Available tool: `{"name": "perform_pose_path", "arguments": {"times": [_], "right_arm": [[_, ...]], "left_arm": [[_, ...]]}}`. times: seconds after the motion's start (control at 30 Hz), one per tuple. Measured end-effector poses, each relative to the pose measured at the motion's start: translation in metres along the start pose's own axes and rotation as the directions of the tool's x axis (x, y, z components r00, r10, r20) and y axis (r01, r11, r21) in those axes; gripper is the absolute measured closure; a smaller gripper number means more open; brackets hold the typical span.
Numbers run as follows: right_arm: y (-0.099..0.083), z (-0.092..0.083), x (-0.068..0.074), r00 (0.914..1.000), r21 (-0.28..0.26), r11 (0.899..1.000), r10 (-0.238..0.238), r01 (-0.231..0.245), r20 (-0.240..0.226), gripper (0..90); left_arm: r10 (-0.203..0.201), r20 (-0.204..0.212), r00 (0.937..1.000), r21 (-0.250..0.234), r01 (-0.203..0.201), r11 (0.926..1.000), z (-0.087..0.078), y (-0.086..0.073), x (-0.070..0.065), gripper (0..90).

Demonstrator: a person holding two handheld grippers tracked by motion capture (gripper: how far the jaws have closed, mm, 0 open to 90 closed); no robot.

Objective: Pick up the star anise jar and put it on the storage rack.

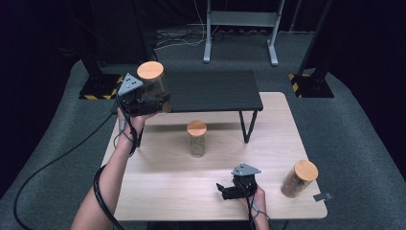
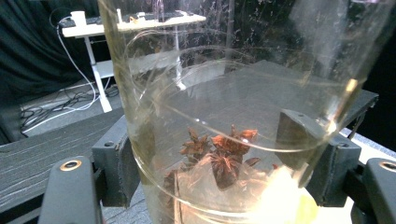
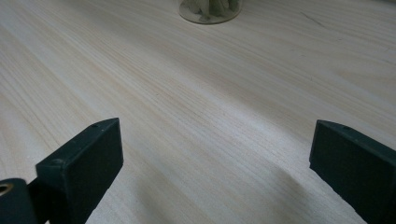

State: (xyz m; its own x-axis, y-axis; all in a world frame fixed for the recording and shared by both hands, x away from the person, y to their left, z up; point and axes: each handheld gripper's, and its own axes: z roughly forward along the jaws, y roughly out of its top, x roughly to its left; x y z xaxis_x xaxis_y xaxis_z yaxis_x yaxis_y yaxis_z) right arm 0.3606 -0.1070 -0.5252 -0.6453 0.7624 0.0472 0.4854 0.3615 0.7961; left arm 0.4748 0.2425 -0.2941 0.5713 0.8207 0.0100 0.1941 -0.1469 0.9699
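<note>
My left gripper (image 1: 152, 98) is raised over the left end of a black shelf (image 1: 210, 88), shut on a glass jar (image 1: 154, 84) with a round wooden lid. In the left gripper view the jar (image 2: 243, 93) sits between both black pads (image 2: 116, 163), and star anise (image 2: 219, 156) lies at its bottom. My right gripper (image 1: 222, 189) rests low near the front of the wooden table (image 1: 158, 177), jaws wide open with nothing between them (image 3: 215, 158). A second lidded jar (image 1: 197, 139) stands mid-table; its base (image 3: 210, 9) shows ahead of the right gripper.
A third jar (image 1: 299, 178) with brown contents stands near the table's right front corner, with a small grey piece (image 1: 323, 196) next to it. Behind the table are a metal frame (image 1: 239, 28) and striped stand bases (image 1: 98, 88). Cables trail along the floor at left.
</note>
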Motion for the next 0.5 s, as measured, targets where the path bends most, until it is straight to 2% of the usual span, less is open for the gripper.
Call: {"name": "perform_pose_path", "arguments": {"times": [0.5], "right_arm": [[0.000, 0.000, 0.000, 1.0000, 0.001, 1.000, -0.002, 0.002, -0.001, 2.1]], "left_arm": [[-0.006, -0.010, 0.9999, 0.026, 0.006, 0.9996, 0.017, 0.004, 0.006, 24.8]]}}
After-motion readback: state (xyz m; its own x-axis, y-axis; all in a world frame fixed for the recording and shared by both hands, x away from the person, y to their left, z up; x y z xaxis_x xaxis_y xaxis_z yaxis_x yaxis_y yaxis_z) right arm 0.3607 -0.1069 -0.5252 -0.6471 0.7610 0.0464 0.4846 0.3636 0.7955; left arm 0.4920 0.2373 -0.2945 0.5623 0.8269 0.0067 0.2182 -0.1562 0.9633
